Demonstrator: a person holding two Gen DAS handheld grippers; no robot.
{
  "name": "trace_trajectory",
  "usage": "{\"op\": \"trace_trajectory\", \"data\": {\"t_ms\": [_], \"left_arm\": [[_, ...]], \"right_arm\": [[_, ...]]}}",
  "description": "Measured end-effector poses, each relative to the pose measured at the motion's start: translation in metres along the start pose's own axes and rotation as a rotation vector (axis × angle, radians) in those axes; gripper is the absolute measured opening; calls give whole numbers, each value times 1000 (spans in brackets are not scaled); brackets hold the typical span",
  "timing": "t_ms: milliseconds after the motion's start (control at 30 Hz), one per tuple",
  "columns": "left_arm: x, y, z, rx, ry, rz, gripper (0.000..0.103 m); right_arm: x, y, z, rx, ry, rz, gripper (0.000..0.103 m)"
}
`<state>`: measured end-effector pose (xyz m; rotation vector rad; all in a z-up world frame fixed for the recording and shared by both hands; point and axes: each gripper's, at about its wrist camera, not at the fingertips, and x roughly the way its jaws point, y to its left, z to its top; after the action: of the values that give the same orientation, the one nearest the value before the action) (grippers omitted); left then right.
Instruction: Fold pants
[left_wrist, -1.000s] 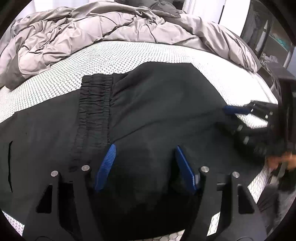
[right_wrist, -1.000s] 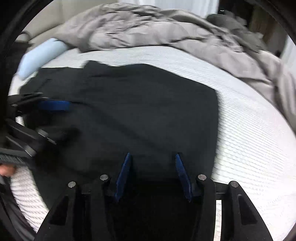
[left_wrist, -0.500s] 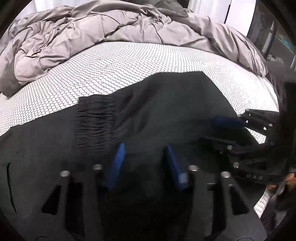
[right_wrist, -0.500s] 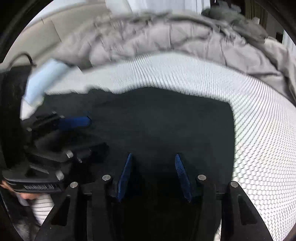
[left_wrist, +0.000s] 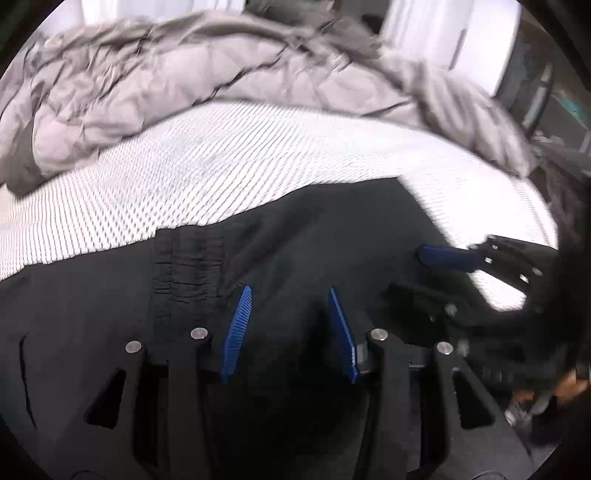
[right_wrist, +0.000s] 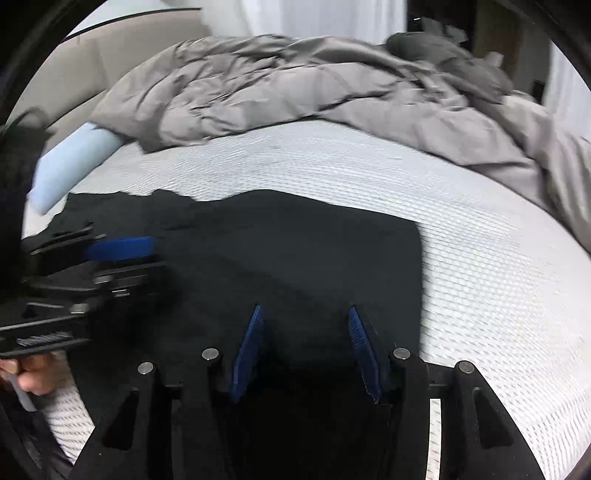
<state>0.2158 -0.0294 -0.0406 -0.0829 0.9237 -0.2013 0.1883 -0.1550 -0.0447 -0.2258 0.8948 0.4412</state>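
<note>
Lying spread on the white honeycomb-textured mattress (left_wrist: 229, 173) of the bed, the black fabric pants (left_wrist: 317, 236) show their gathered elastic waistband (left_wrist: 186, 260) toward the left in the left wrist view. The left claw (left_wrist: 290, 325) hangs low over the dark cloth with its blue ribbed pads parted and nothing between them. The right claw (right_wrist: 306, 347) sits likewise over the pants near their right edge, pads apart and empty. Each claw appears at the side of the other's view, low over the fabric. A crumpled grey duvet (right_wrist: 314, 92) is heaped behind, and a pale blue pillow (right_wrist: 70, 166) lies at the far left.
</note>
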Motion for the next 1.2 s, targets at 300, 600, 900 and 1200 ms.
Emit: {"op": "trace_trajectory", "data": {"t_ms": [300,600,900,1200], "left_arm": [[-1,10,-13,34,-23,11,27],[4,16,20,-84,-50,8,27],[15,22,6,-35,-24,-4,23],[-38,-2,-32,3,-71,-50,42]], "right_arm": [[20,-14,-10,-70,109,-222,51],[32,8,20,-29,19,-90,51],[46,-10,23,-37,71,-408,52],[-14,4,8,-25,-23,-215,54]]}}
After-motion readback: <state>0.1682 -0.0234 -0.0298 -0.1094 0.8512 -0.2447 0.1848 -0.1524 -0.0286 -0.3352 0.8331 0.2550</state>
